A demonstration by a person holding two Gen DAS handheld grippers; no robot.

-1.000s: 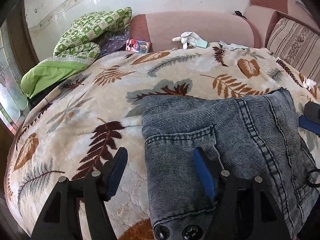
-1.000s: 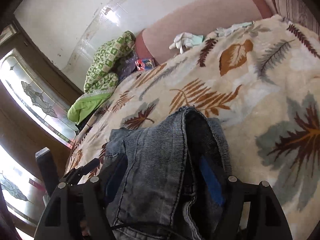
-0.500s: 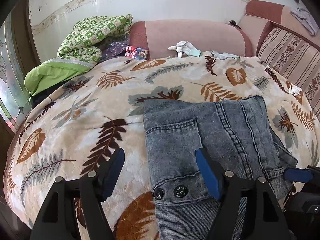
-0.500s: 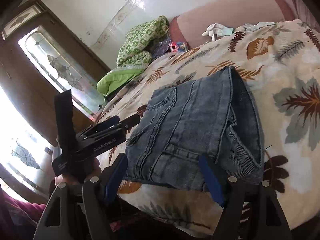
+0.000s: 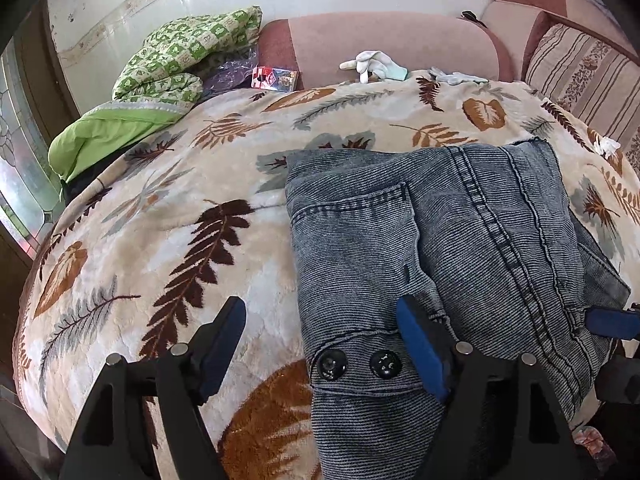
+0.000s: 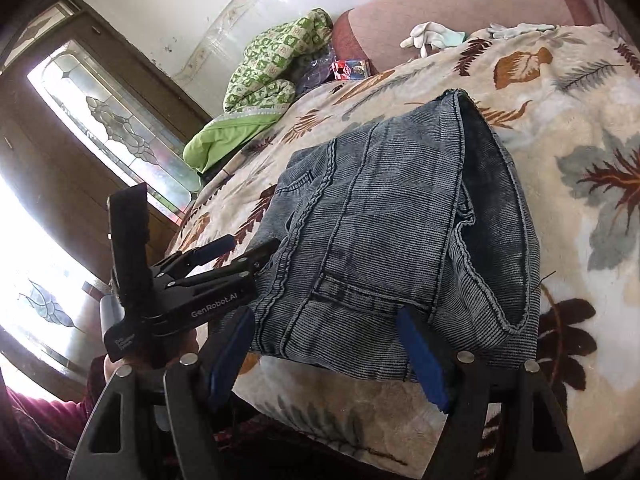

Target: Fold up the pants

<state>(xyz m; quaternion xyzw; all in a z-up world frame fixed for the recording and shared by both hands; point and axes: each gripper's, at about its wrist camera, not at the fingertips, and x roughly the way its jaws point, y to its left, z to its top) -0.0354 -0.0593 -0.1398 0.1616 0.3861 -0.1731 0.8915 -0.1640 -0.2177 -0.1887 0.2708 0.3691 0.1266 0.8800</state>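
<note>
The blue-grey denim pants [image 5: 440,240] lie folded into a compact stack on the leaf-print blanket [image 5: 160,220], waistband with two black buttons toward me. My left gripper [image 5: 320,344] is open and empty at the stack's near left corner. The pants also show in the right wrist view [image 6: 392,232], folded edge on the right. My right gripper [image 6: 328,348] is open and empty at the stack's near edge. The left gripper [image 6: 236,252] shows there at the stack's left side. A blue pad of the right gripper [image 5: 612,322] shows at the right edge of the left wrist view.
A green patterned quilt [image 5: 180,56] lies piled at the back left beside a small red box [image 5: 274,78]. White gloves [image 5: 372,65] lie at the pink sofa back [image 5: 380,40]. A striped cushion [image 5: 584,64] stands at the right. A glass door [image 6: 112,128] is at the left.
Both grippers have pulled back from the pants toward the blanket's near edge and stay open. The folded stack lies where it was released.
</note>
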